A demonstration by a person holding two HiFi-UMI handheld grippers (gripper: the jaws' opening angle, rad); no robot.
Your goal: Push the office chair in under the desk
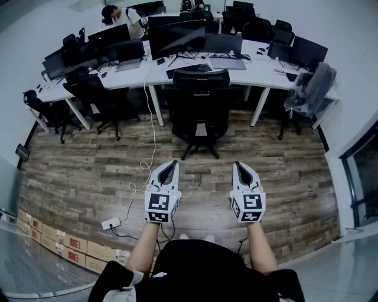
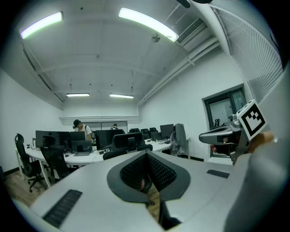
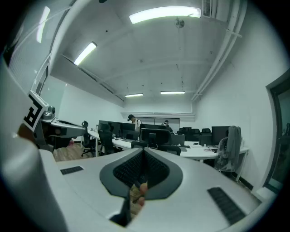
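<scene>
A black office chair [image 1: 199, 100] stands on the wood floor in front of the long white desk [image 1: 254, 71], its back toward me and its seat partly out from under the desk edge. In the left gripper view the chair [image 2: 129, 144] shows beyond the jaws, and in the right gripper view the chair [image 3: 156, 146] shows straight ahead. My left gripper [image 1: 170, 170] and right gripper [image 1: 242, 169] hover side by side well short of the chair, both shut and holding nothing.
A white cable [image 1: 150, 135] runs from the desk down to a power strip [image 1: 111, 223] on the floor at my left. More black chairs [image 1: 94, 94] line the desk; one with a grey jacket [image 1: 313, 88] stands at right. Cardboard boxes [image 1: 56, 242] sit at lower left. A person [image 1: 121, 16] works at the far desk.
</scene>
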